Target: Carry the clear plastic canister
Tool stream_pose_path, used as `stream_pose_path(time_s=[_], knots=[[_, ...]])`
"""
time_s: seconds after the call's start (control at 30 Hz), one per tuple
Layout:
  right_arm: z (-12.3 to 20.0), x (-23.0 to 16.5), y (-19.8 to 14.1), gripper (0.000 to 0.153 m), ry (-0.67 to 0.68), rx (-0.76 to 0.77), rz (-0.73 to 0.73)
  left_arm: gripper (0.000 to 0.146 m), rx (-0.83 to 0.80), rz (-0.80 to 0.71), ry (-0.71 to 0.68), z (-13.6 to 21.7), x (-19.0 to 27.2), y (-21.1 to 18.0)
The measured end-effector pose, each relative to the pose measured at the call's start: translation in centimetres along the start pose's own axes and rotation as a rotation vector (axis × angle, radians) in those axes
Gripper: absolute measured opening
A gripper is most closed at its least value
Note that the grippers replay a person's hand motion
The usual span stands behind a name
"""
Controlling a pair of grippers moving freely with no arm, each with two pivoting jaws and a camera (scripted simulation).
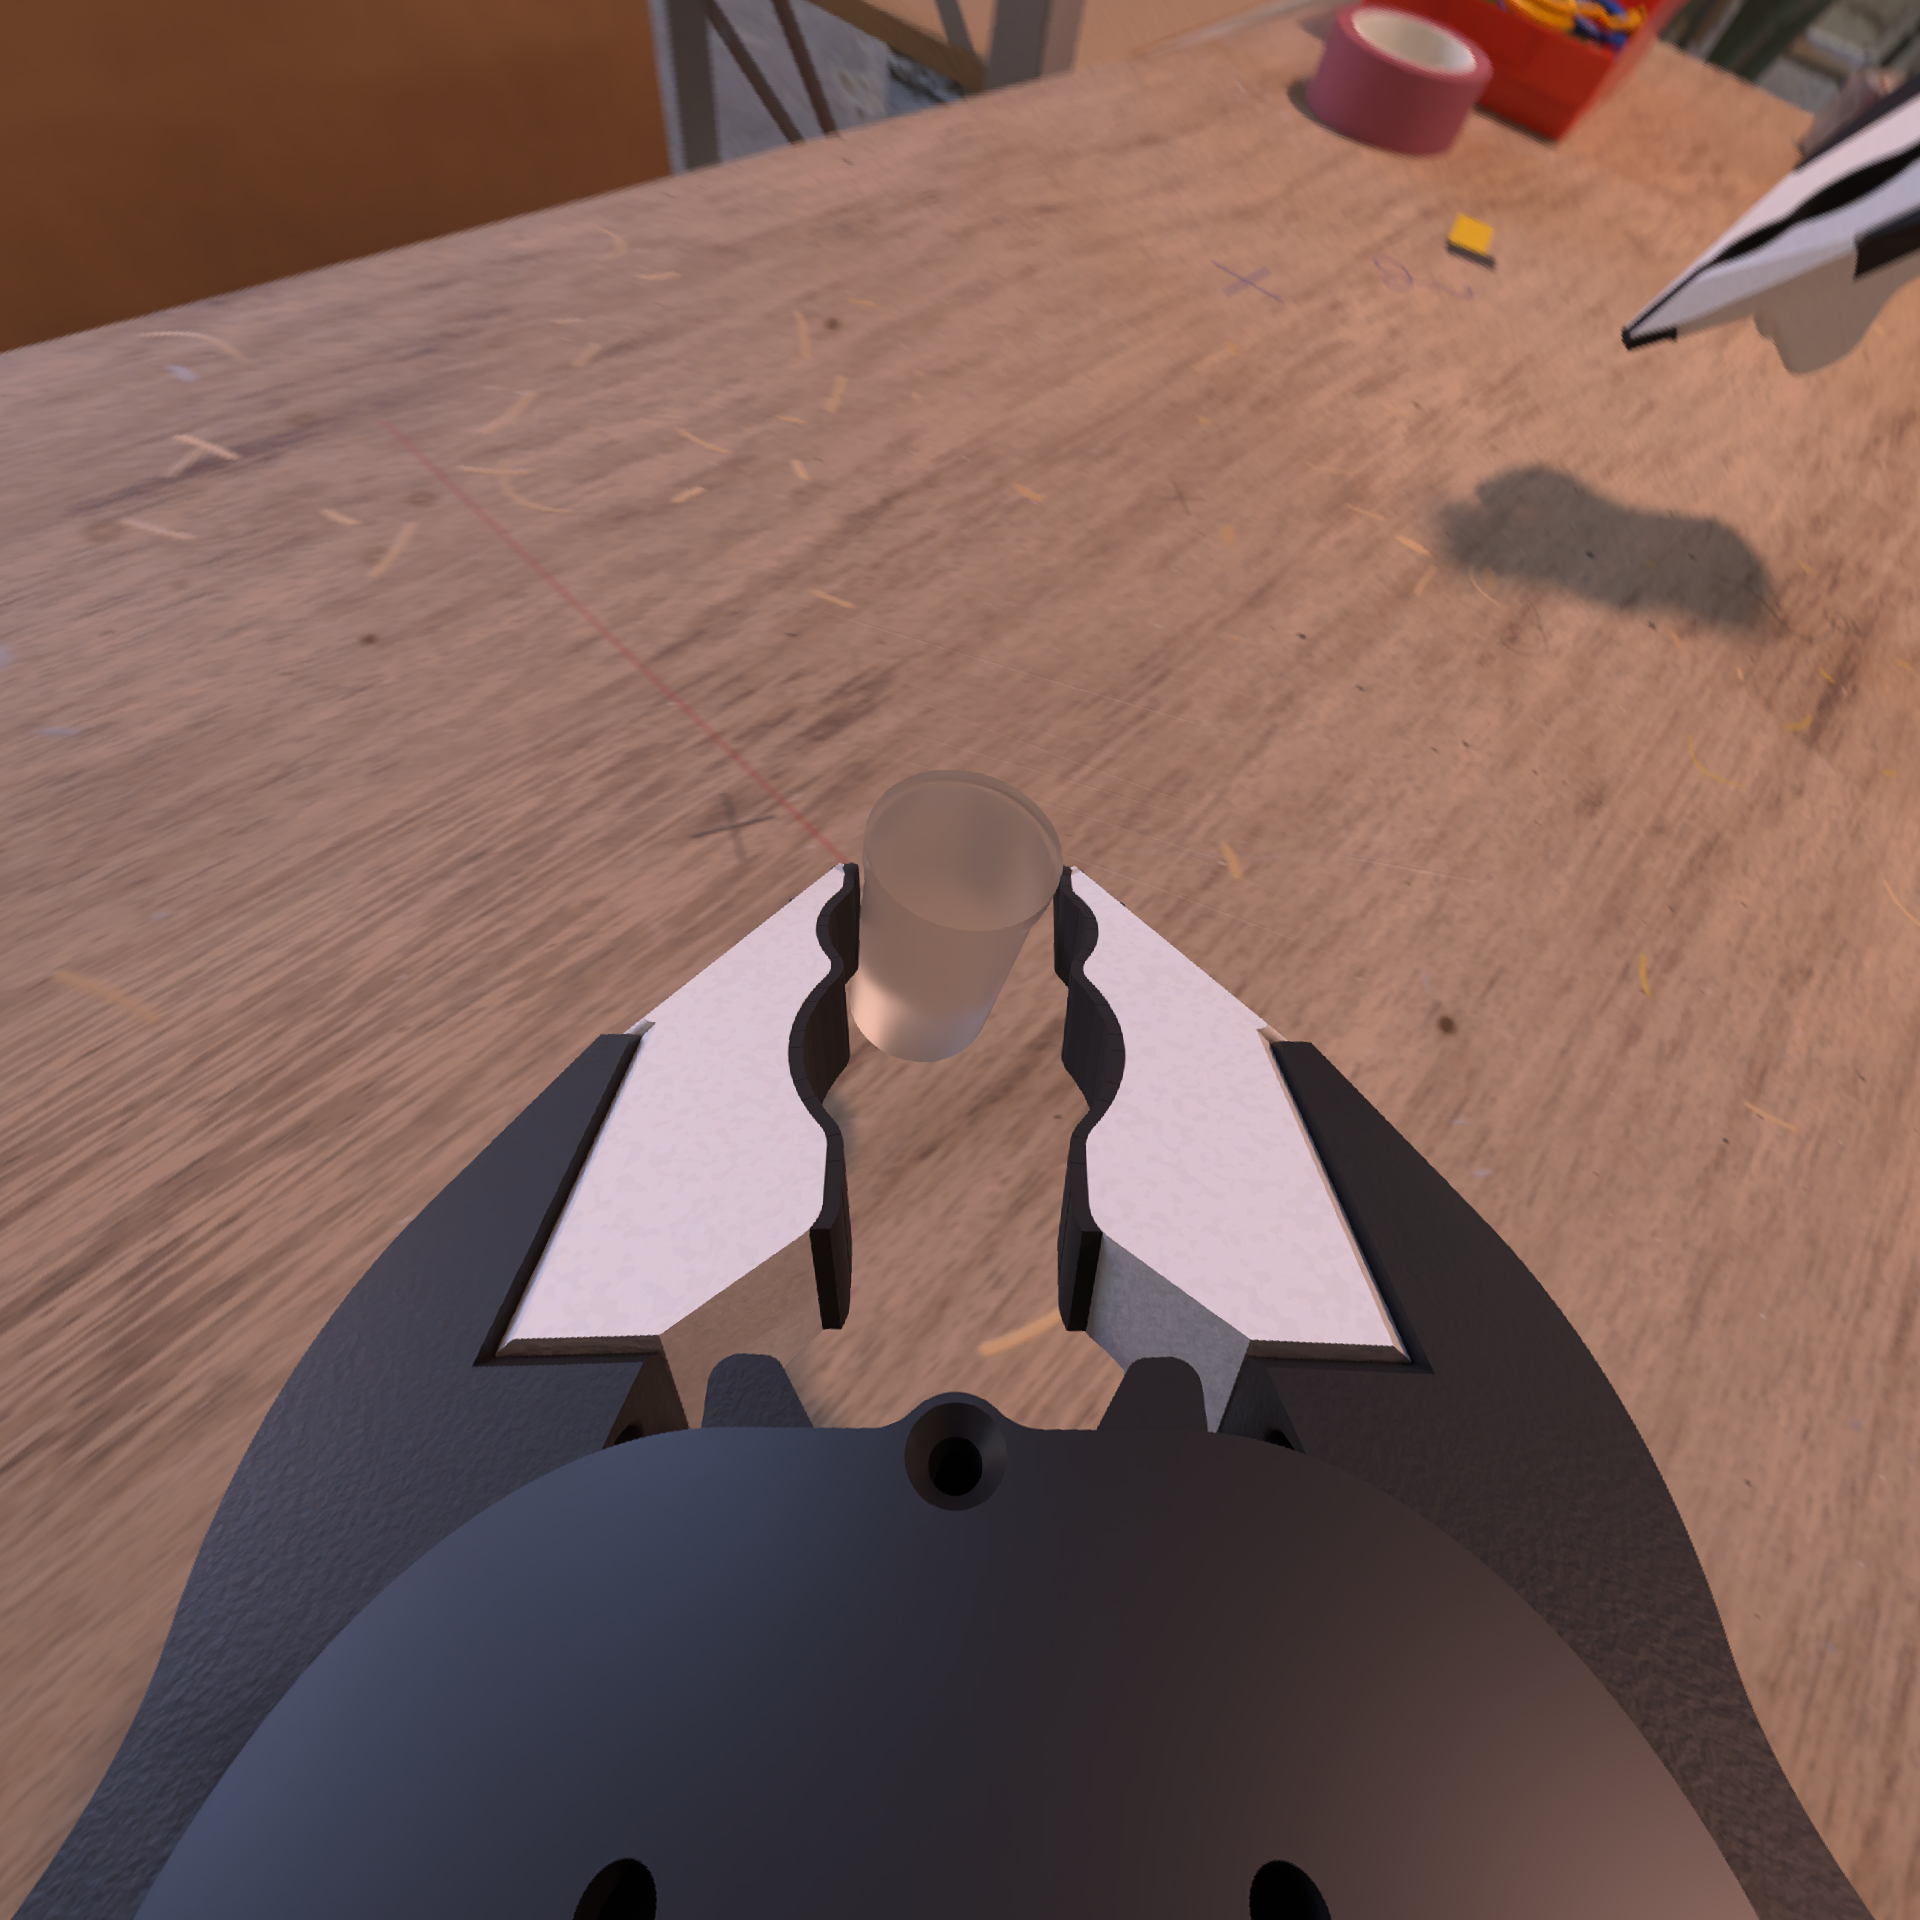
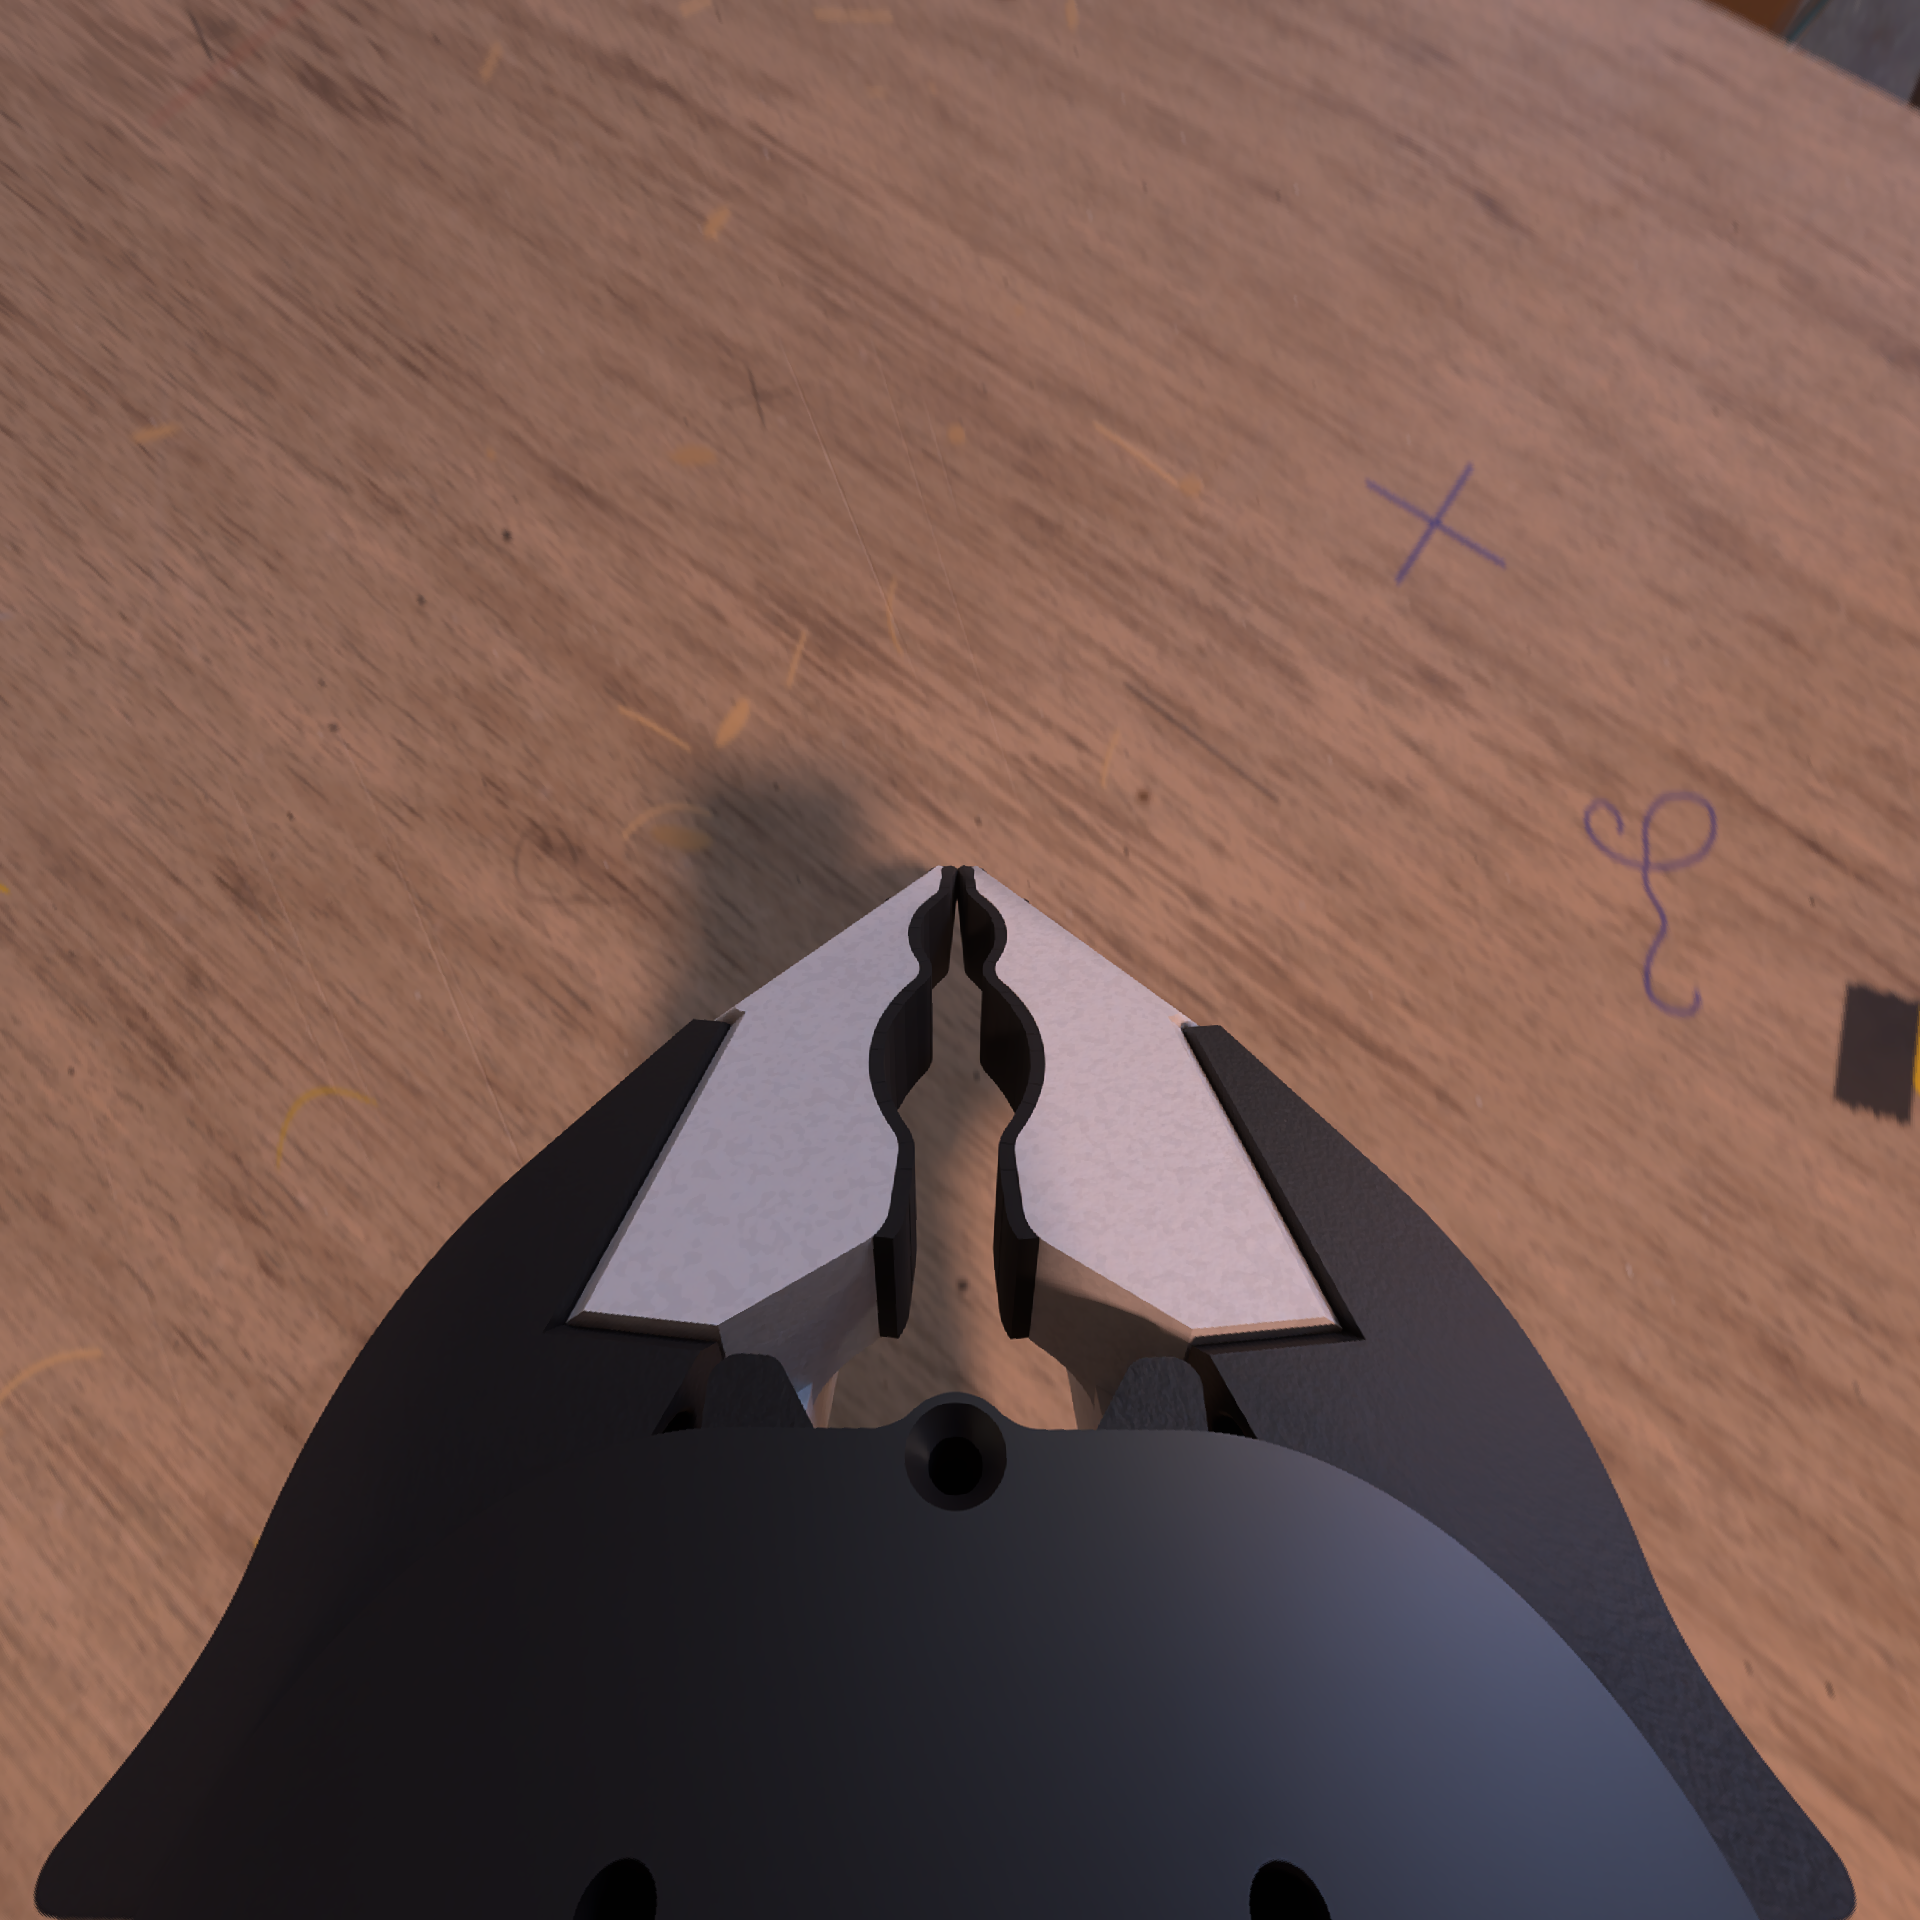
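The clear plastic canister (image 1: 951,914) is a small frosted cylinder held between the fingertips of my left gripper (image 1: 958,883). The gripper is shut on it and holds it tilted above the wooden table (image 1: 623,520). My right gripper (image 2: 957,878) is shut and empty, its fingertips touching, above bare wood. The right gripper also shows far off at the upper right of the left wrist view (image 1: 1787,260), with its shadow (image 1: 1605,551) on the table. The canister does not show in the right wrist view.
A roll of dark red tape (image 1: 1397,78) and a red bin of coloured parts (image 1: 1558,52) stand at the table's far right. A small yellow and black block (image 1: 1470,239) lies near them. Pen marks (image 2: 1434,525) and a dark patch (image 2: 1875,1055) are on the wood.
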State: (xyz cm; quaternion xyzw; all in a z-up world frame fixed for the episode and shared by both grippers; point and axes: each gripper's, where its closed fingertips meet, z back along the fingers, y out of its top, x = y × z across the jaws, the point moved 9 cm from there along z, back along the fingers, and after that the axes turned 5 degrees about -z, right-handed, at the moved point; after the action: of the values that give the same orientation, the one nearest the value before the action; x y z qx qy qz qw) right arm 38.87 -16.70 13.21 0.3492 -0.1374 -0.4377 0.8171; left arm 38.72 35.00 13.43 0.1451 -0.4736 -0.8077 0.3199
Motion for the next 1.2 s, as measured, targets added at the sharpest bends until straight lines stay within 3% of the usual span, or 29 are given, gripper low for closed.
stream_pose_path(time_s=[0.1,0.23,0.37,0.43,0.53,0.63,0.73,0.8,0.9,1.03,1.1,1.2], knots=[[0.4,0.4,-0.9,0.0,-0.041,-0.033,-0.021,0.037,-0.042,-0.055,-0.041,-1.2,2.5,0.5],[-1.3,-0.2,-0.1,0.003,-0.029,0.009,0.039,0.037,-0.062,-0.143,-0.084,-2.2,6.1,0.5],[-5.0,-0.8,0.1,0.044,-0.055,-0.057,0.113,0.037,-0.06,-0.194,-0.138,-2.6,8.5,-0.2],[-6.6,-1.2,0.2,0.048,-0.059,-0.075,0.163,0.037,-0.068,-0.196,-0.183,-2.7,9.2,-0.8],[-6.8,-1.8,0.5,0.031,-0.018,-0.034,0.183,0.037,-0.084,-0.18,-0.237,-2.7,9.7,-1.6],[-6.1,-3.4,0.5,0.002,0.179,-0.053,0.148,0.037,-0.083,-0.173,-0.264,-2.1,9.5,-2.2],[-6.0,-4.8,0.3,0.0,0.394,-0.097,0.053,0.037,-0.059,-0.177,-0.243,-1.0,8.7,-2.3],[-6.3,-5.3,0.1,0.0,0.466,-0.144,0.03,0.037,-0.033,-0.178,-0.215,-0.1,7.9,-2.1],[-6.0,-4.9,1.2,0.004,0.362,-0.067,0.076,0.037,0.011,-0.161,-0.184,1.3,6.4,-1.8],[-4.8,-2.3,2.2,0.033,0.111,0.125,0.042,0.037,0.038,-0.127,-0.159,2.4,4.8,-2.1],[-5.0,-1.3,1.6,0.043,0.054,0.099,0.023,0.037,0.034,-0.111,-0.151,2.7,4.1,-2.5],[-6.0,-0.8,0.5,0.043,0.044,0.002,0.019,0.037,0.026,-0.088,-0.163,2.9,3.5,-3.0]])
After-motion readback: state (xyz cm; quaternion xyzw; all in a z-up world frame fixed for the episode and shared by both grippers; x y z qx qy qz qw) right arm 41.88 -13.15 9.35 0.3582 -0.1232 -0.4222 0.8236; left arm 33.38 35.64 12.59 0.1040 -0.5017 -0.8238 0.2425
